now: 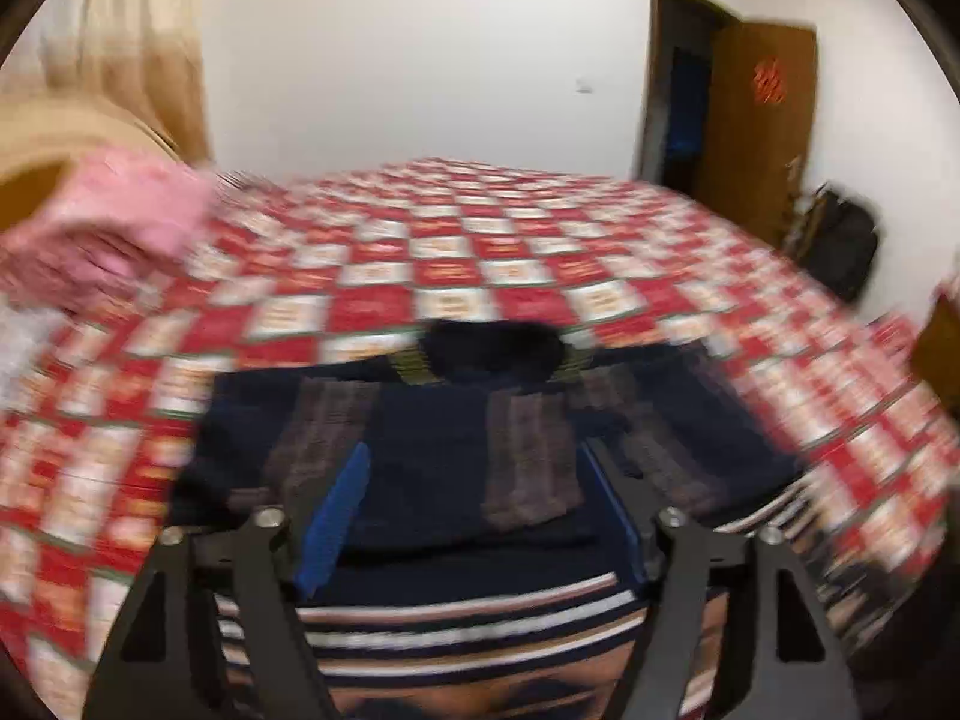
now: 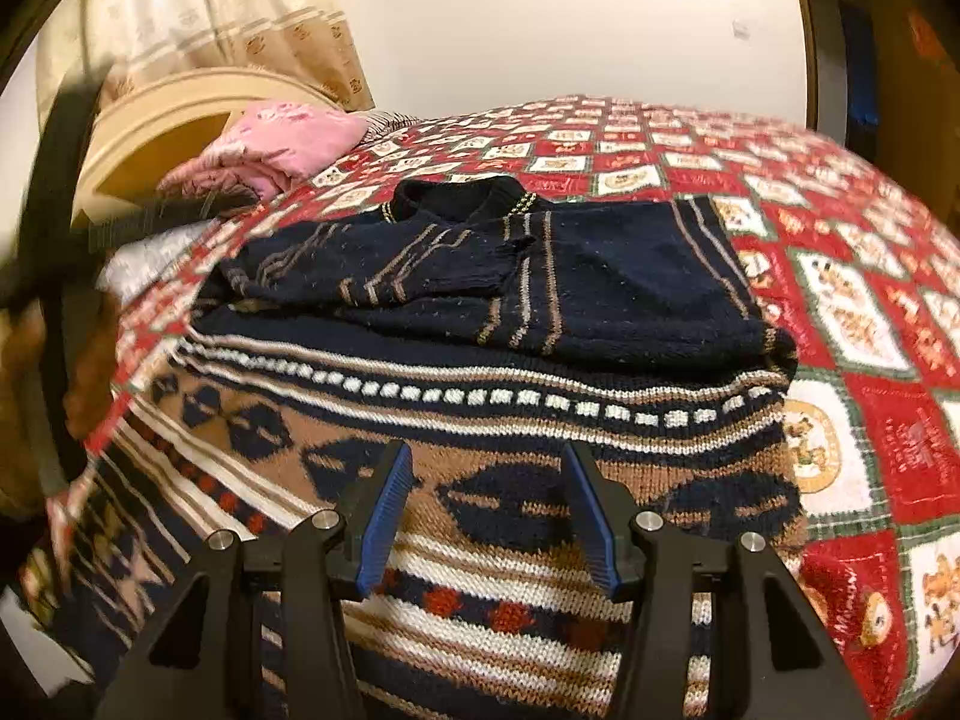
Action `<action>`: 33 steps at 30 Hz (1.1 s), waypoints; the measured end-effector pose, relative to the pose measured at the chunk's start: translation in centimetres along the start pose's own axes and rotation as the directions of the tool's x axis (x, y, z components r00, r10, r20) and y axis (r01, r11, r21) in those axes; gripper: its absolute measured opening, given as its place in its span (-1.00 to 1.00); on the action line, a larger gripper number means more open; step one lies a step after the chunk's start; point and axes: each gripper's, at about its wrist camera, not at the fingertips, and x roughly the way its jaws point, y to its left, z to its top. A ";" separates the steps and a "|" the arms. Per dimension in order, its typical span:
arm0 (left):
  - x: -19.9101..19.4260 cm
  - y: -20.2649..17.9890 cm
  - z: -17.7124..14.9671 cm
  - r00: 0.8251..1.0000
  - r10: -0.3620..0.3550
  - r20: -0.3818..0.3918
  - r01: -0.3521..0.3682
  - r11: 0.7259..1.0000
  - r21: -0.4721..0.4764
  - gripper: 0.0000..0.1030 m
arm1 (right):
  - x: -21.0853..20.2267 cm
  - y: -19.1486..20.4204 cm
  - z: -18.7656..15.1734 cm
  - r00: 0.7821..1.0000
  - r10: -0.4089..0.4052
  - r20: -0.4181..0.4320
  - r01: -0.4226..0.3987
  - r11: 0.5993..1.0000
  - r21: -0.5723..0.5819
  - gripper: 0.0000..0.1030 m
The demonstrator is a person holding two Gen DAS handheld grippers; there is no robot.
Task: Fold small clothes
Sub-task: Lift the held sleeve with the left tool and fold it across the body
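In the blurred left wrist view the left gripper [image 1: 480, 516] hovers wide open and empty over the sweater [image 1: 480, 450] on the quilt [image 1: 420, 264], while in the right wrist view the right gripper [image 2: 489, 510], equally open and empty, hangs above the sweater's [image 2: 480, 300] patterned lower half, so both should pinch the hem evenly before lifting it toward the collar [image 2: 462, 195].

White wall [image 1: 420, 60] — brown door [image 1: 762, 114]

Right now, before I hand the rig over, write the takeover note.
Left gripper: open, holding nothing, over the sweater's lower half.
Right gripper: open, holding nothing, over the patterned hem end.
Navy sweater lies on the checked bedspread, collar away from you, both sleeves already folded in over the chest.
Pink cloth sits by the headboard.
Left to do: fold the patterned bottom up toward the collar, then set it aside.
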 end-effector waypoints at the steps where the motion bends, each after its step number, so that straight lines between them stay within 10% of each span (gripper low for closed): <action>1: 0.0 1.5 -0.9 0.996 0.092 0.006 -0.092 0.995 0.028 0.55 | -0.1 -0.4 0.5 1.000 0.017 0.000 -0.017 0.999 0.029 0.04; 8: 1.2 11.9 -4.3 0.948 0.309 -0.078 -0.316 0.945 -0.088 0.56 | 1.9 -2.3 6.6 0.995 0.097 -0.008 -0.093 0.972 0.217 0.03; 14: 4.3 16.5 -5.9 0.970 0.139 -0.199 -0.193 0.939 -0.286 0.56 | 6.8 -2.6 9.7 0.986 0.125 -0.112 -0.086 0.948 0.306 0.03; 23: 8.0 17.1 -5.9 0.967 0.081 -0.243 -0.149 0.948 -0.280 0.55 | 12.1 -2.9 10.7 0.972 0.123 -0.199 -0.039 0.924 0.380 -0.12; 29: 7.1 17.2 -6.6 0.984 0.045 -0.175 -0.096 0.951 -0.295 -0.25 | 14.3 -1.8 11.2 0.972 0.050 -0.229 0.025 0.949 0.315 -0.80; 33: 6.8 17.1 -6.7 0.989 0.019 -0.149 -0.064 0.952 -0.300 -0.53 | 13.0 -1.2 12.2 0.985 -0.016 -0.171 0.059 0.966 0.252 -0.85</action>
